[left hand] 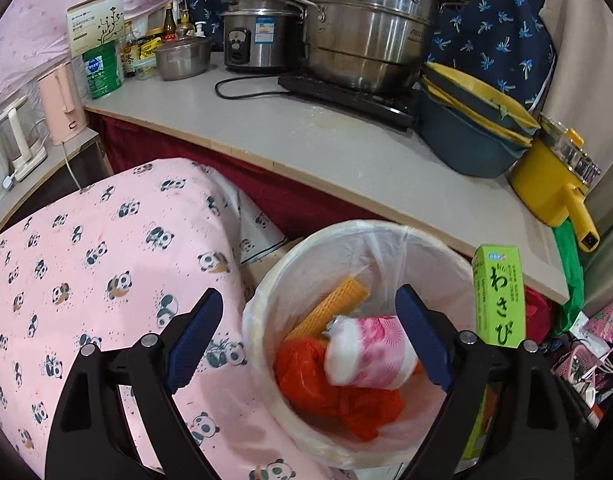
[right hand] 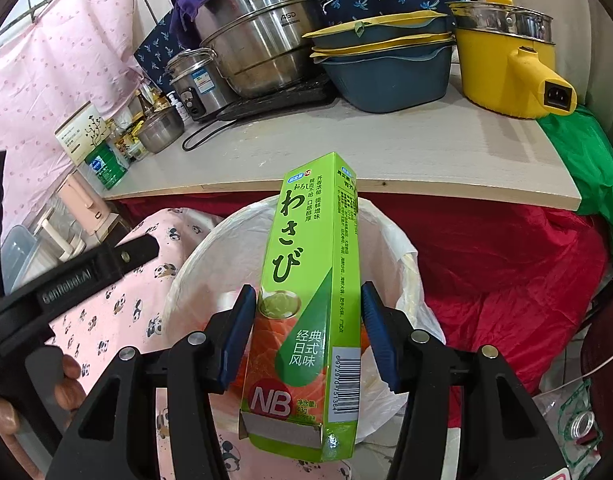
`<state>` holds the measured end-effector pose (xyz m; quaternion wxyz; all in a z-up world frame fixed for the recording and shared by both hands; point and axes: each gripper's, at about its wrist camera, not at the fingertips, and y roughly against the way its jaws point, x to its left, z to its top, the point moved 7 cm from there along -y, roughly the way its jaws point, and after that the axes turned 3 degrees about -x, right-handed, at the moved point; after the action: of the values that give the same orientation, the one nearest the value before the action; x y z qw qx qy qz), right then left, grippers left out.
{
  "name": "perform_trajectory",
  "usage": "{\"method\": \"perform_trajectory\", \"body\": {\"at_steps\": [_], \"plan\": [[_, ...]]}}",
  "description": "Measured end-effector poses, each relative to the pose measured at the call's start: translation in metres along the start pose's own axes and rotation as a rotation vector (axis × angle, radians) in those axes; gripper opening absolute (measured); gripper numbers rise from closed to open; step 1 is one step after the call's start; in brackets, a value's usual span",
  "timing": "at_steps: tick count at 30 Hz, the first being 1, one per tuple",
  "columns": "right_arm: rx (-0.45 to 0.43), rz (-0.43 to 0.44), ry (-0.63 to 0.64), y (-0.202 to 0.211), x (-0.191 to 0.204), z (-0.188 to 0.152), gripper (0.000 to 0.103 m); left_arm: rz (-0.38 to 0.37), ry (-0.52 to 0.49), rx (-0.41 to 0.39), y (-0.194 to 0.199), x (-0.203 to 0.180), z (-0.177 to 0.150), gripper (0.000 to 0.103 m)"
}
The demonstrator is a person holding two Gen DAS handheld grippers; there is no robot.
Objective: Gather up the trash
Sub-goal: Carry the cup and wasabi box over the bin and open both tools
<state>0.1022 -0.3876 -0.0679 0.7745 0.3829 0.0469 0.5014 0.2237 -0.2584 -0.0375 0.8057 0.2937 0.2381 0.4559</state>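
Observation:
A white-lined trash bin (left hand: 262,312) stands below the counter; it also shows in the right wrist view (right hand: 406,264). Inside lie an orange plastic bag (left hand: 330,392), a pink-and-white wrapper (left hand: 370,360) and a yellow ribbed piece (left hand: 330,308). My left gripper (left hand: 310,340) is open and empty over the bin's left rim. My right gripper (right hand: 306,336) is shut on a green wasabi box (right hand: 310,280) and holds it above the bin. The box also shows at the right in the left wrist view (left hand: 498,296).
A pink panda-print cloth (left hand: 98,280) covers a surface left of the bin. The grey counter (left hand: 306,140) behind carries steel pots (left hand: 366,36), a rice cooker (left hand: 258,36), stacked blue basins (left hand: 470,128) and a yellow pot (left hand: 546,184). Red cloth (right hand: 486,260) hangs below the counter.

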Motion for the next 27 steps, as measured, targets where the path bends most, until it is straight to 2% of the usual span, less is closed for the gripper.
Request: {"method": "perform_trajectory", "body": {"at_steps": [4, 13, 27], "plan": [[0.013, 0.002, 0.005, -0.001, 0.0, -0.002, 0.052, 0.004, -0.003, -0.01, 0.005, 0.001, 0.001, 0.084], [0.062, 0.037, 0.038, -0.022, 0.019, -0.011, 0.054, 0.05, 0.0, 0.012, 0.007, 0.021, -0.021, 0.084], [0.049, 0.036, 0.055, -0.019, 0.035, -0.009, 0.058, 0.091, 0.004, 0.029, 0.01, 0.041, -0.043, 0.084]]}}
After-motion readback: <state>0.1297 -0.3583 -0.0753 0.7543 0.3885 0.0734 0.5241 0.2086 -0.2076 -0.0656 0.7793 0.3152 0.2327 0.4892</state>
